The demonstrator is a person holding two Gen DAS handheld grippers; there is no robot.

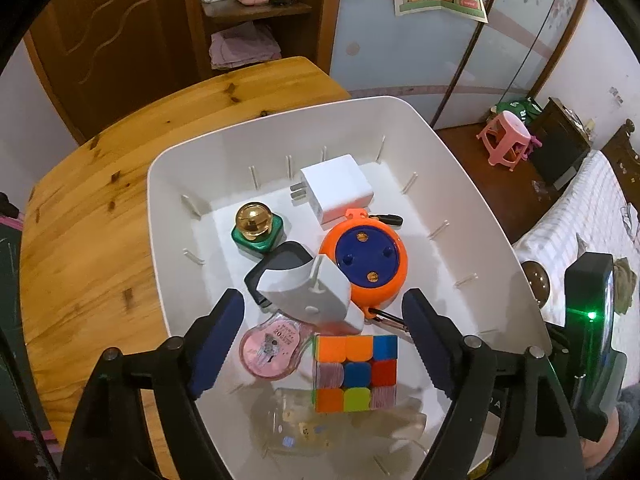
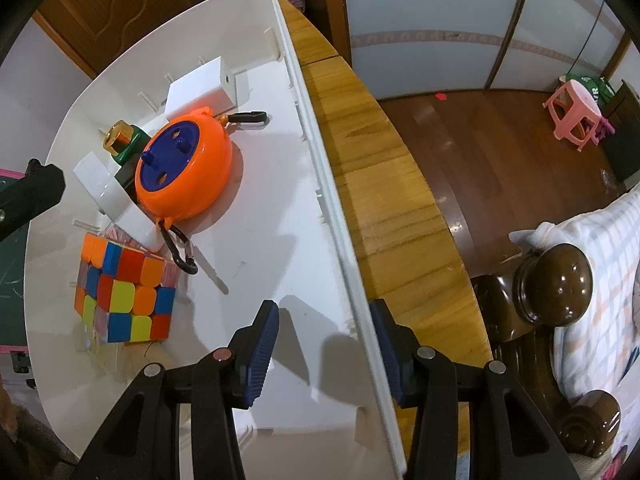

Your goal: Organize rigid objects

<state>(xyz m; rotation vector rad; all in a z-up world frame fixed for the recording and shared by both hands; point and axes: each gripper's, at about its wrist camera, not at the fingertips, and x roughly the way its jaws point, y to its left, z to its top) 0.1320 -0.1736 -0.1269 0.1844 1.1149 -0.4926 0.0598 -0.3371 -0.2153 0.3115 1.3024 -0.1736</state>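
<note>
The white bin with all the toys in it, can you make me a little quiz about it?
1. True or false: the puzzle cube lies inside the white bin.
2. What colour is the round reel beside the charger?
3. The right claw has its fingers: A) squeezing the cube, B) on either side of the bin's rim, C) holding the gold bell.

Key: 1 true. 2 orange with a blue middle. 3 B; the left claw hangs open above the toys.
</note>
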